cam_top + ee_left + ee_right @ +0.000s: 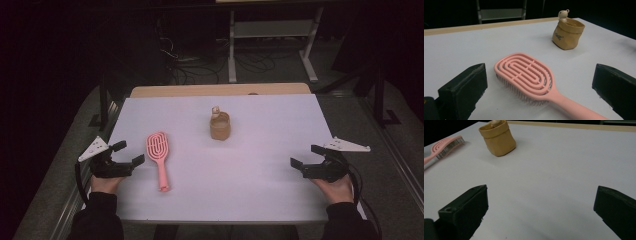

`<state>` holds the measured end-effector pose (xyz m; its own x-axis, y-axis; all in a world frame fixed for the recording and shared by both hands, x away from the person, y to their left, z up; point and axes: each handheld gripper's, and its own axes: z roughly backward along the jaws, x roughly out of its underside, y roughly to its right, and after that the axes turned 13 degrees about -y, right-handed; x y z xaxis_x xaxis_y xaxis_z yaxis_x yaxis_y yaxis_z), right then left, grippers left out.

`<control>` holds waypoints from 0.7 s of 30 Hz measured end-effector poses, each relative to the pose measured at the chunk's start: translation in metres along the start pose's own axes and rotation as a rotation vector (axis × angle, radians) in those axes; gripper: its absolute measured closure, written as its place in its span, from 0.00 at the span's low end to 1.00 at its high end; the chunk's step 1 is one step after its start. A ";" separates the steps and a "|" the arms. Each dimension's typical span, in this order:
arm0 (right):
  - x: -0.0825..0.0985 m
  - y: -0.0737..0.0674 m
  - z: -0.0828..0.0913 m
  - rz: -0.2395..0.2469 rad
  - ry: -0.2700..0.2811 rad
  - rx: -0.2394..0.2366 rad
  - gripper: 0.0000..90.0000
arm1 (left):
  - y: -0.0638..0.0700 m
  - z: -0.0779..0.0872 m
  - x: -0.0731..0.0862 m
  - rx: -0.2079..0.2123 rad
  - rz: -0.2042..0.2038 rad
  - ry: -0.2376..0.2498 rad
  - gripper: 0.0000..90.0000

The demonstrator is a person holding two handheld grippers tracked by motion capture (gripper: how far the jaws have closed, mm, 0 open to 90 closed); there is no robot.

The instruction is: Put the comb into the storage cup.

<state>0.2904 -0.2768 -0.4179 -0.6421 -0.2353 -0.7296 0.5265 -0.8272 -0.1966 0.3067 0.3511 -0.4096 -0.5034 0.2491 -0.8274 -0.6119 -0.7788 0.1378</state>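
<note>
Just ahead of the left gripper (123, 153) lies the pink hairbrush (159, 156), blocking a straight push. Bare table (260, 165) stretches before the right gripper (306, 157); the tan pouch (220, 126) stands well beyond.

Pink hairbrush (529, 77), tan pouch (568, 35) with dark lettering and a pale little bear, black left gripper (127, 152), white table (260, 165).

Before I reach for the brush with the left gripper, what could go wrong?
The brush lies bristles down and flat on the table, so the open left gripper may slide it rather than pinch it. A push along its handle could send it toward the tan pouch, which looks light and might tip, spilling the small bear figure. The right gripper is too far off to steady either.
</note>
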 end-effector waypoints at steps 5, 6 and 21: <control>0.000 -0.001 0.000 0.006 -0.001 0.000 0.00 | 0.000 0.000 0.000 0.002 0.001 0.002 0.00; 0.000 -0.001 0.000 0.006 -0.001 0.000 0.00 | 0.000 -0.001 0.000 0.004 0.002 0.002 0.00; 0.001 -0.003 -0.001 0.015 -0.010 0.002 0.00 | 0.000 -0.003 -0.002 0.026 0.001 -0.013 0.00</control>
<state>0.2889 -0.2744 -0.4187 -0.6396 -0.2523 -0.7261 0.5350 -0.8244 -0.1848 0.3092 0.3493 -0.4097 -0.5119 0.2555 -0.8202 -0.6269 -0.7639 0.1533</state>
